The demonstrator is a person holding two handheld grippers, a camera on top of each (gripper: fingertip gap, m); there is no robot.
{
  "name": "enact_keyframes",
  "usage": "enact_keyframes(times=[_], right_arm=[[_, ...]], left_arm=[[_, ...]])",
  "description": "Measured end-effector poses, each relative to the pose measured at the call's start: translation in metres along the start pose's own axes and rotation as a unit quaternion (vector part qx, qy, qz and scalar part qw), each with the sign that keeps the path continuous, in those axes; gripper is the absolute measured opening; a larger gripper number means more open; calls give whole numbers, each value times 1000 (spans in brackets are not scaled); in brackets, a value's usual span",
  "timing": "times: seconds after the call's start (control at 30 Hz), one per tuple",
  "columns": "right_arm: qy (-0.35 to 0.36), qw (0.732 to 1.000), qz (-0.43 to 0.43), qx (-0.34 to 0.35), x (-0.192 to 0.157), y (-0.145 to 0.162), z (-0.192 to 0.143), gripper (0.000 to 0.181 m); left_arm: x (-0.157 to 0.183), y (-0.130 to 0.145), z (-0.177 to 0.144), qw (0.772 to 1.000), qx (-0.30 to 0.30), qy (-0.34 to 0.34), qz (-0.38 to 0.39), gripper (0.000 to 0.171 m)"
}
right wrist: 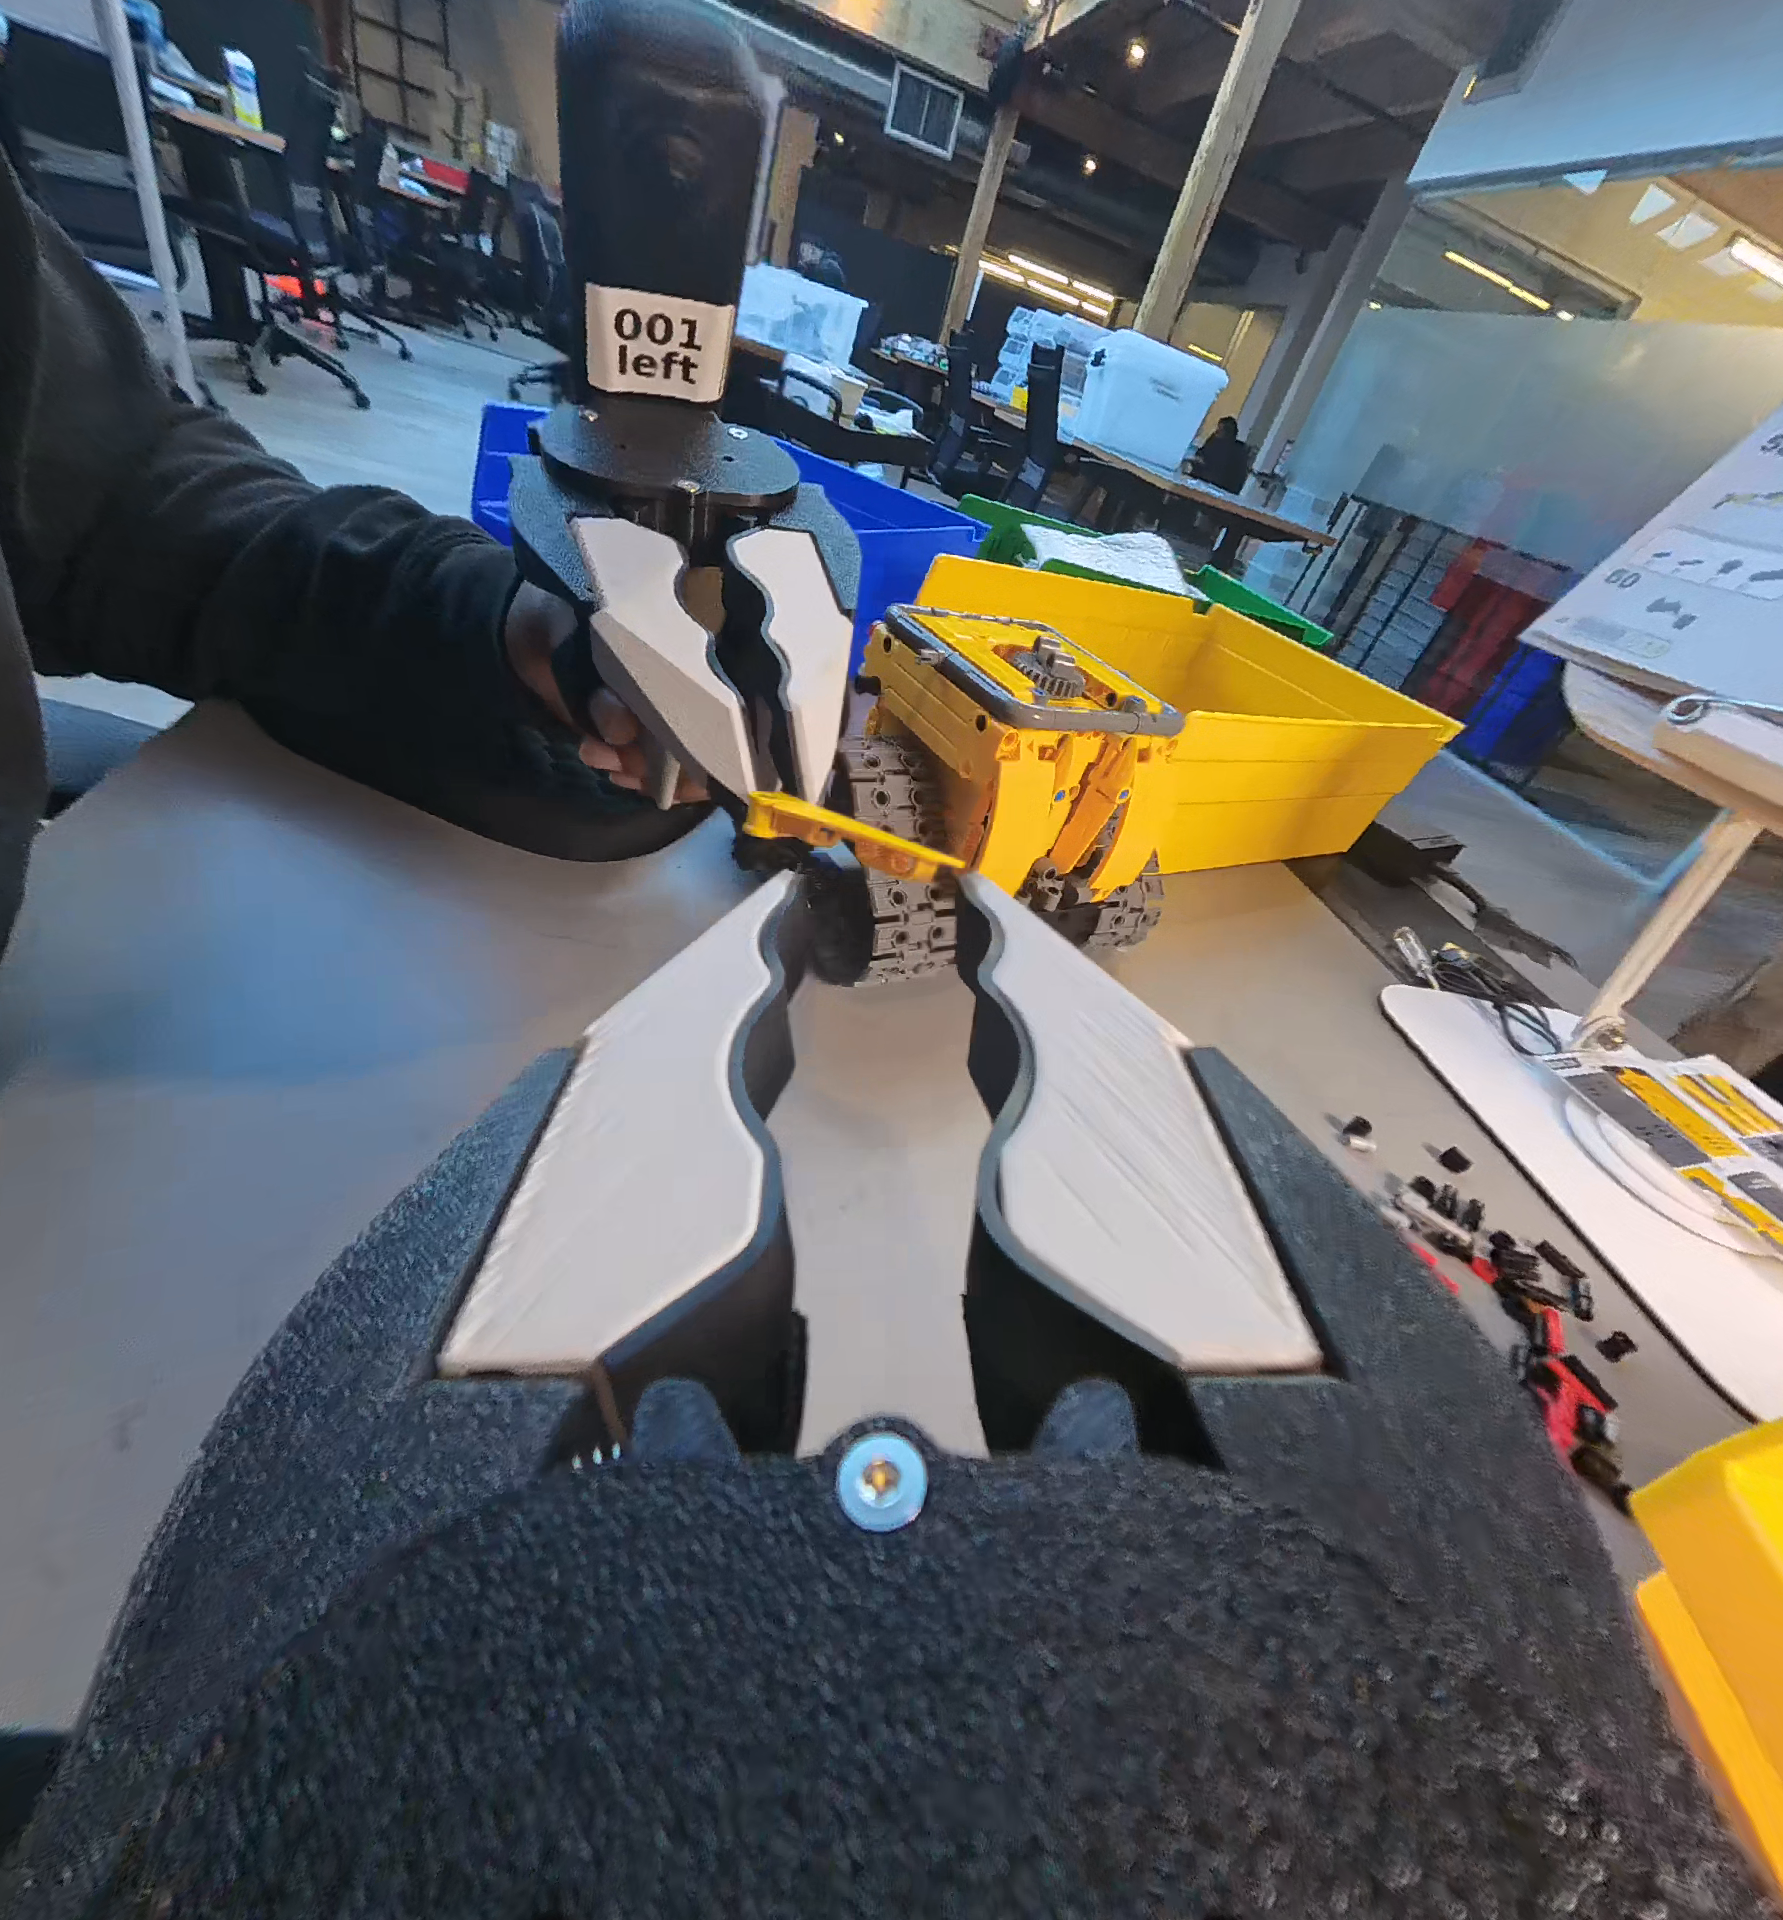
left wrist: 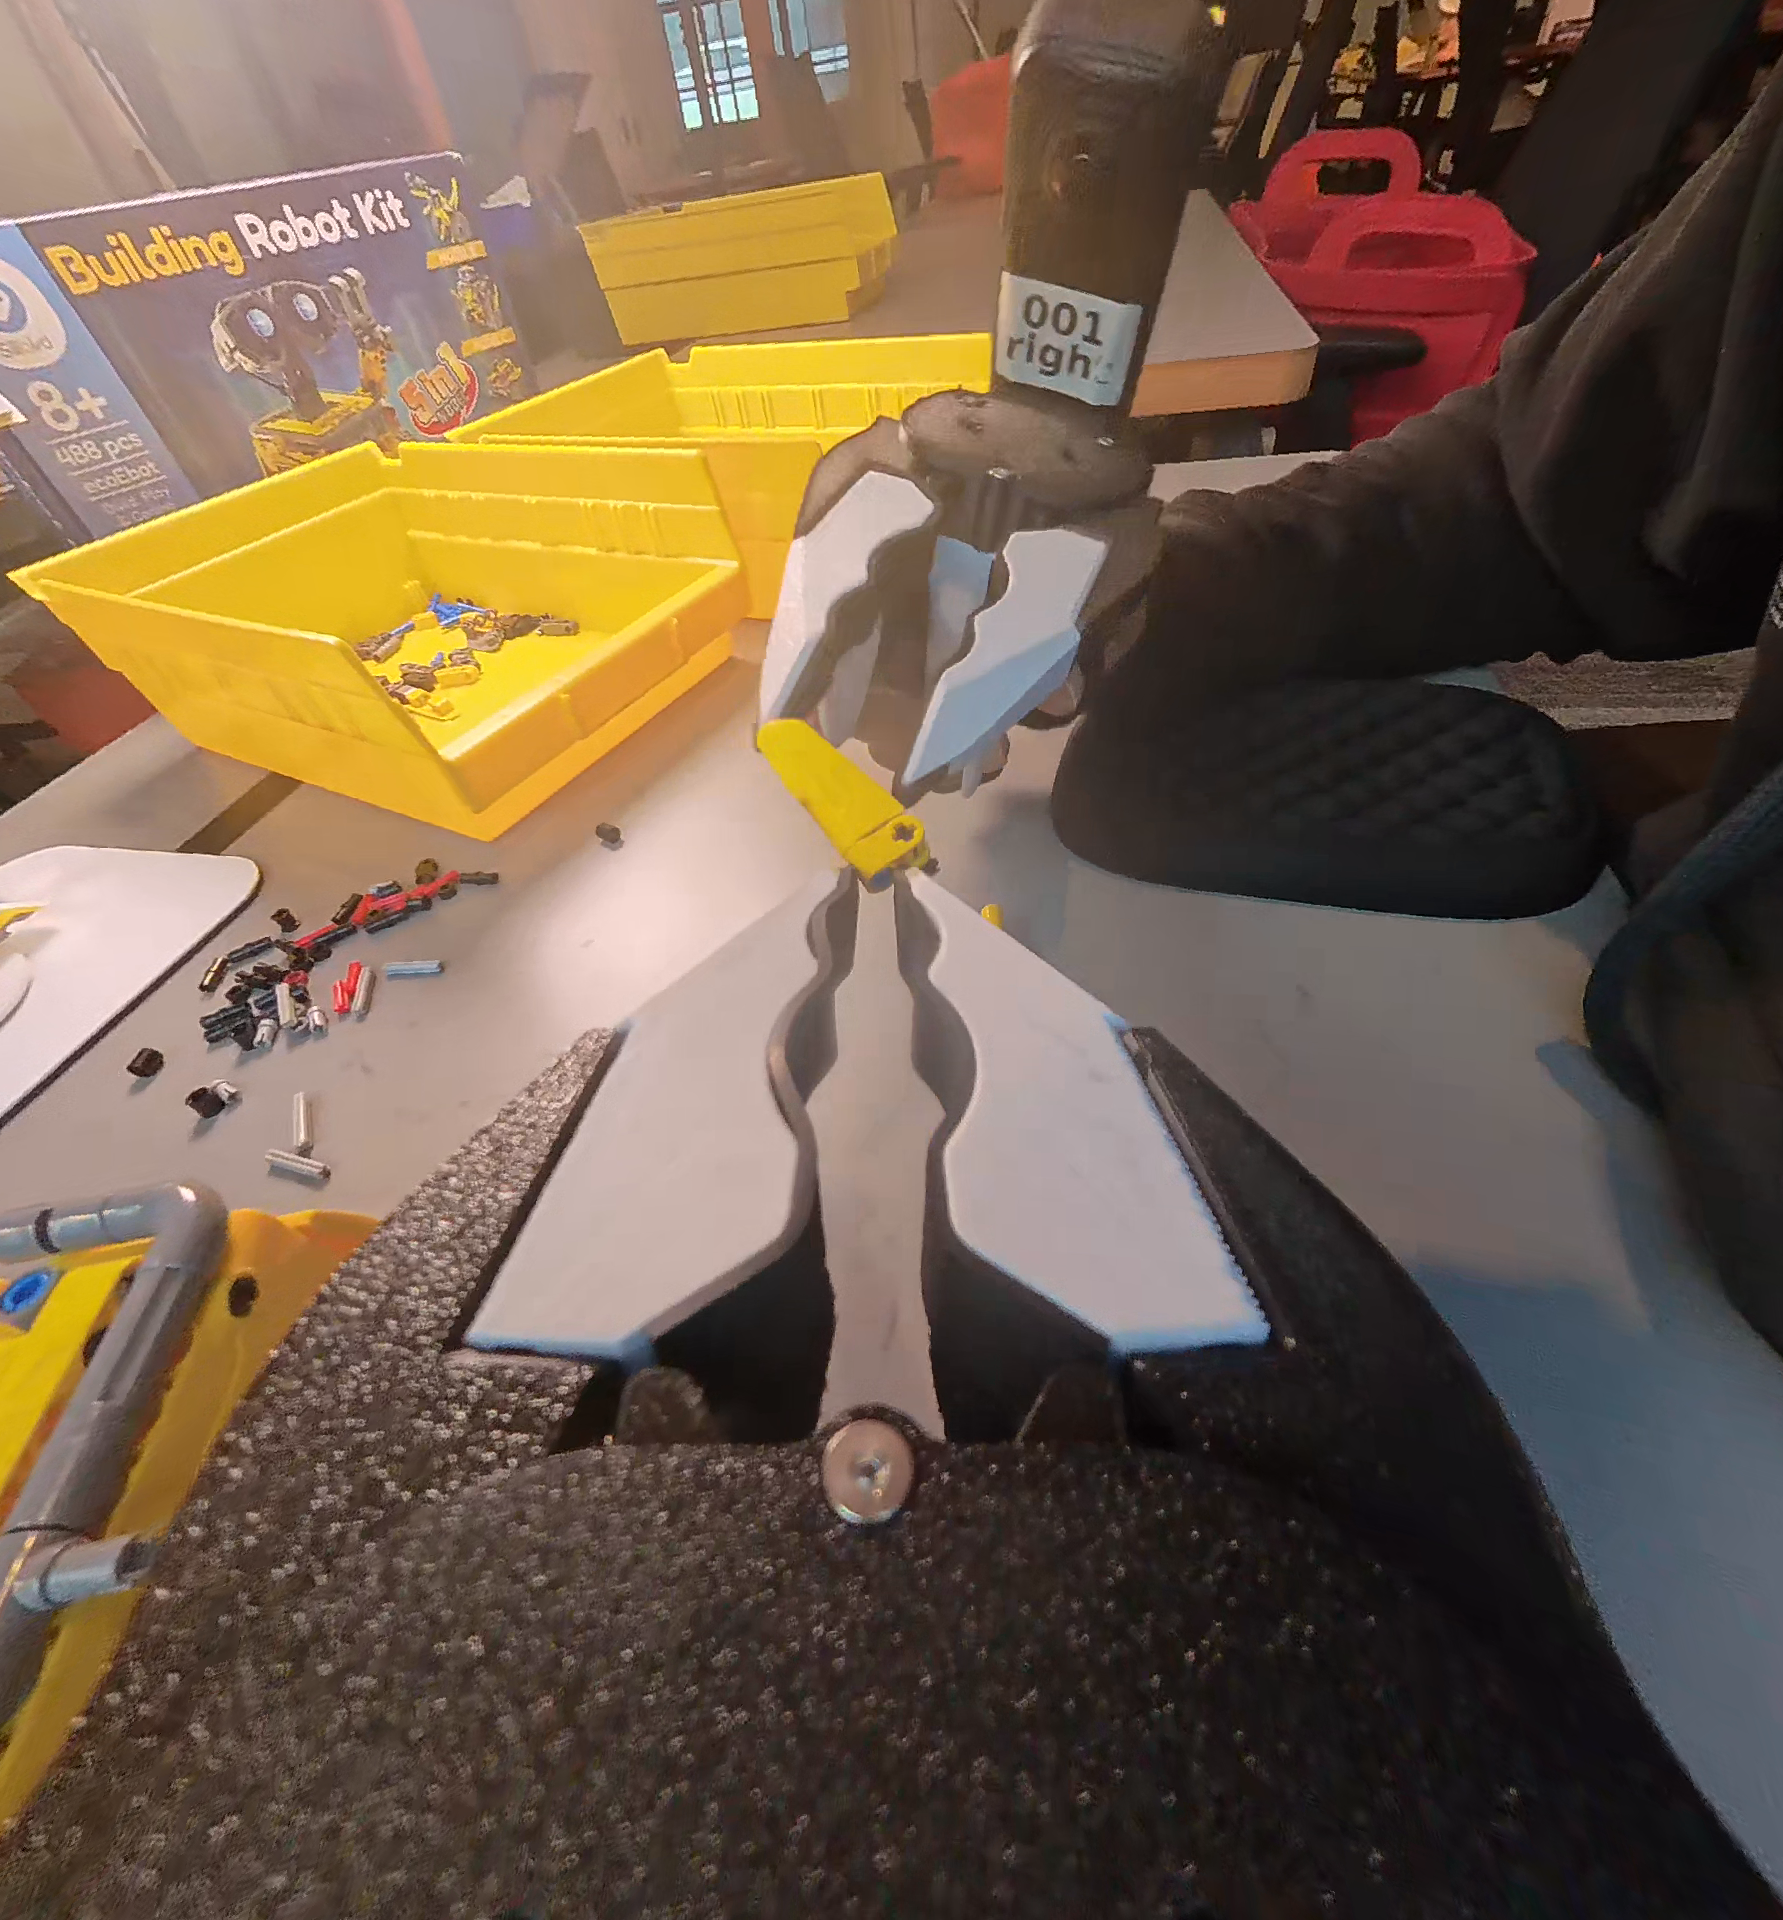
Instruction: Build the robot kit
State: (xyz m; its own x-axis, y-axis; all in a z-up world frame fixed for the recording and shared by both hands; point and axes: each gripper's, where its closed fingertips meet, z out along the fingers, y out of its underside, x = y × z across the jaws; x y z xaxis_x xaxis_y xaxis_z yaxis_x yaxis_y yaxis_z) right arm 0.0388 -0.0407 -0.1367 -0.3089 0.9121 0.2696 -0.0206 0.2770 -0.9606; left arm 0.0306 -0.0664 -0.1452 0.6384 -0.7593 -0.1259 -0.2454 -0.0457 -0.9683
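Note:
A flat yellow building-kit piece [left wrist: 837,795] is held just above the grey table [left wrist: 1282,997]. My left gripper [left wrist: 871,883] is shut on its near end, which has a cross hole. In the right wrist view the left gripper [right wrist: 778,792] pinches the piece [right wrist: 845,828] at its left end. My right gripper [right wrist: 876,878] is open, with its tips just below the piece's other end and one fingertip [right wrist: 962,883] touching or nearly touching it. In the left wrist view the right gripper [left wrist: 845,753] stands over the piece's far end, jaws apart. A yellow tracked robot model [right wrist: 1012,769] stands just behind.
A yellow bin [left wrist: 243,634] with small parts, more yellow bins [left wrist: 762,249] and the kit box [left wrist: 243,312] stand at the back left. Loose pins [left wrist: 315,966] lie by a white stand base [left wrist: 87,935]. A booklet [right wrist: 1749,540], a yellow bin [right wrist: 1282,748] and a sleeve [left wrist: 1489,540] are nearby. The tips of both grippers are at nearly the same place.

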Motion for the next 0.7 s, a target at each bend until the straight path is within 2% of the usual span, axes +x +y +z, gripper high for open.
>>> enact_keyframes(times=[0.1,0.13,0.17,0.23,0.3,0.37,0.7], right_arm=[[-39,998,45,-4,-5,2,-1,51],[-59,997,52,-10,-10,3,0,51],[-77,995,55,-14,-17,4,0,50],[-107,993,53,-18,-28,5,0,31],[-121,991,54,-25,-33,7,0,27],[-128,990,62,-17,-33,5,-3,14],[-157,984,83,-22,-38,6,-7,9]], left_arm=[[9,0,1,1000,2,24,10,6],[13,0,1,999,3,34,13,6],[18,0,2,999,2,44,17,6],[24,2,4,998,-3,59,22,6],[28,4,4,997,-5,71,24,5],[30,5,4,997,-5,78,21,5],[27,10,6,996,-11,86,-8,5]])
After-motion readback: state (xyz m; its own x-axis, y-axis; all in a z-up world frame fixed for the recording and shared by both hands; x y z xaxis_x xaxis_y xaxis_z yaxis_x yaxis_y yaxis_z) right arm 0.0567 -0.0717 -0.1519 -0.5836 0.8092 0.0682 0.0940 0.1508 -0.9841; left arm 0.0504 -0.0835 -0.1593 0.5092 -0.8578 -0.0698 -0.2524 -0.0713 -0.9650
